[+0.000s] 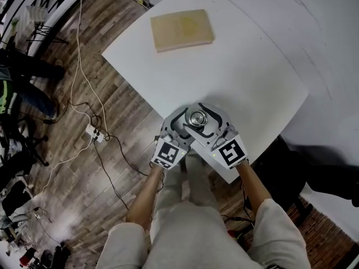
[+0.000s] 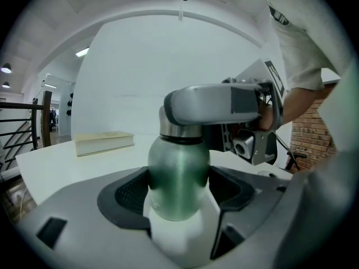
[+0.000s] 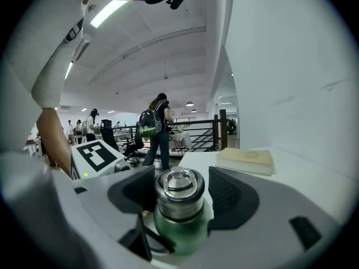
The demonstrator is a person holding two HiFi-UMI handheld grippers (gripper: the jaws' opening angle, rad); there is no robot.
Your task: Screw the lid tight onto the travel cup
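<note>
From the head view, both tools meet at the near edge of the white square table (image 1: 247, 66), right in front of the person. The left gripper (image 1: 178, 126) and the right gripper (image 1: 212, 122) crowd around the green metal travel cup (image 1: 197, 118), which stands upright with its shiny top facing up. A pale tan closed book (image 1: 182, 29) lies well apart at the table's far side.

Over to the left gripper view: the dark pads sit hard against both sides of the cup's rounded green body (image 2: 178, 172), so this one has it clamped. Above that, the round steel lid (image 2: 180, 130) sits on the neck, and a grey finger of the right gripper crosses in front of it. The book lies far left on the tabletop.

Now the right gripper view: the lid (image 3: 179, 186) stands squarely between the two jaws. The left pad is right up against it, while a thin gap shows at the right pad, so there is no squeeze here. The left gripper's marker cube (image 3: 98, 154) shows at the left.
</note>
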